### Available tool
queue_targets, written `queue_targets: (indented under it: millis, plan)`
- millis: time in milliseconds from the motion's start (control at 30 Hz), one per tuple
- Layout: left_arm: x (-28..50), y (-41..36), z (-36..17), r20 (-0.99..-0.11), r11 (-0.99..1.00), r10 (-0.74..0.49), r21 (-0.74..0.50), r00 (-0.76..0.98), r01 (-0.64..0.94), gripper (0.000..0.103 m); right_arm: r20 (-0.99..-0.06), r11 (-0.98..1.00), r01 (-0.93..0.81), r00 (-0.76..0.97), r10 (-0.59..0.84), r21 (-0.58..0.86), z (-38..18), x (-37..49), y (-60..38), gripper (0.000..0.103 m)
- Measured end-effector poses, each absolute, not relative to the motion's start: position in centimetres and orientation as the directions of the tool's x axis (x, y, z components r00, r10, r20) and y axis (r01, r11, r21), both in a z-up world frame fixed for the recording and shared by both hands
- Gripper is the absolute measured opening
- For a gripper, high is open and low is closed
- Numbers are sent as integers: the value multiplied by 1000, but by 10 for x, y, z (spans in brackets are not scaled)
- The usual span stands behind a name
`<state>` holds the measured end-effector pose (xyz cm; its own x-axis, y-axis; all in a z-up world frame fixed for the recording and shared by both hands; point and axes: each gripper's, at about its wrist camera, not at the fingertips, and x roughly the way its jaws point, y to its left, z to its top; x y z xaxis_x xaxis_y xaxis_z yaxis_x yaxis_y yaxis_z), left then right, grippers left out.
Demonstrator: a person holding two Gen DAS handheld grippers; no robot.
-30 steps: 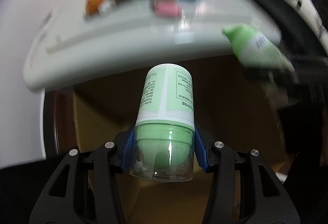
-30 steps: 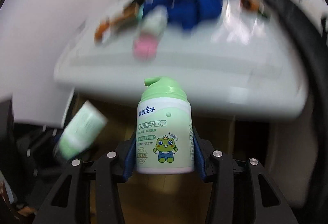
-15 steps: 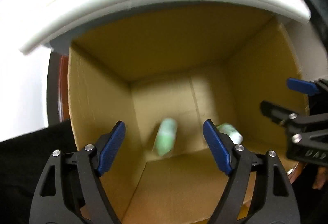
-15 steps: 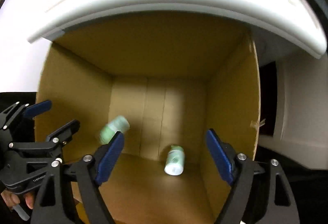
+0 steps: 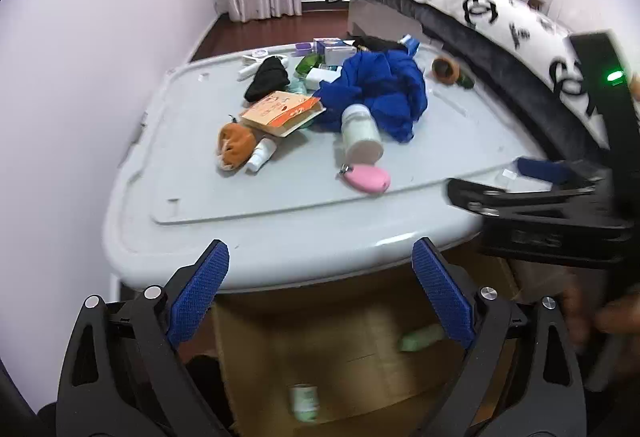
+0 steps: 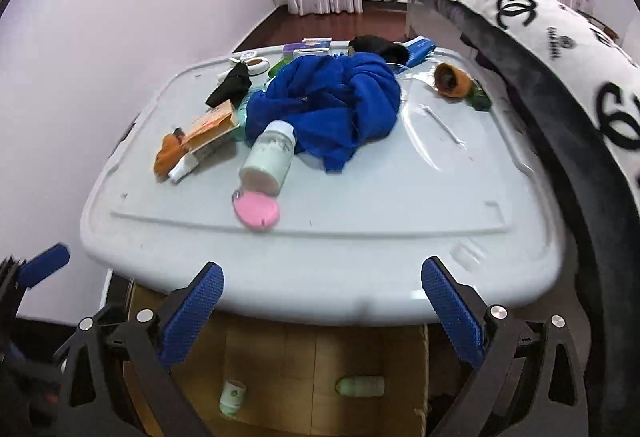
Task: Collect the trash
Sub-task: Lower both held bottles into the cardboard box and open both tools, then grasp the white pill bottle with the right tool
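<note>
Change: both green bottles, gripped a second ago, now lie in the cardboard box (image 6: 312,357) under the counter (image 6: 320,245).
Left gripper (image 5: 320,301): wide open, empty.
Right gripper (image 6: 320,313): wide open, empty.
Remaining: white jar (image 6: 269,157), pink case (image 6: 257,212).
Writing: bed cover (image 6: 520,5) shows Chanel-style logos; bottle labels unreadable.
</note>
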<state>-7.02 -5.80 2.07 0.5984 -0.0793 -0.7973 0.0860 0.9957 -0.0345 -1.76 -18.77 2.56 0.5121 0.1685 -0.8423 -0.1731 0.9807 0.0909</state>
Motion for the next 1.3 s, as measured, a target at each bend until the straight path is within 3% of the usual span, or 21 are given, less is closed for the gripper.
queue_targets:
  millis: [267, 467, 900, 933, 1000, 1033, 1133, 1300]
  plan:
    - [-44, -12, 34, -768, 998, 56, 23, 639, -60, 91, -871, 983, -114, 458, 178, 141, 9, 33, -159, 98]
    - [-37, 1, 27, -774, 998, 45, 5, 632, -65, 91, -893, 979, -96, 401, 203, 179, -7, 58, -137, 98]
    - [-39, 24, 23, -790, 992, 36, -47, 612, -120, 91, -949, 997, -77, 313, 49, 26, -37, 96, -103, 97]
    - [-39, 24, 23, -792, 992, 38, -45, 610, -121, 91, -952, 997, -75, 303, 42, 20, -40, 98, -102, 95]
    - [-39, 24, 21, -796, 992, 40, -41, 604, -120, 91, -959, 998, -66, 280, 34, 16, -50, 102, -103, 75]
    - [-39, 23, 20, -797, 992, 43, -38, 603, -121, 91, -950, 997, -75, 311, 11, -13, -49, 102, -103, 73]
    - [-38, 22, 17, -804, 993, 42, -33, 593, -116, 91, -943, 995, -102, 330, 38, 4, -46, 100, -104, 42]
    - [-36, 20, 13, -810, 993, 37, -34, 585, -110, 91, -941, 990, -132, 327, 87, 46, -44, 94, -124, 42]
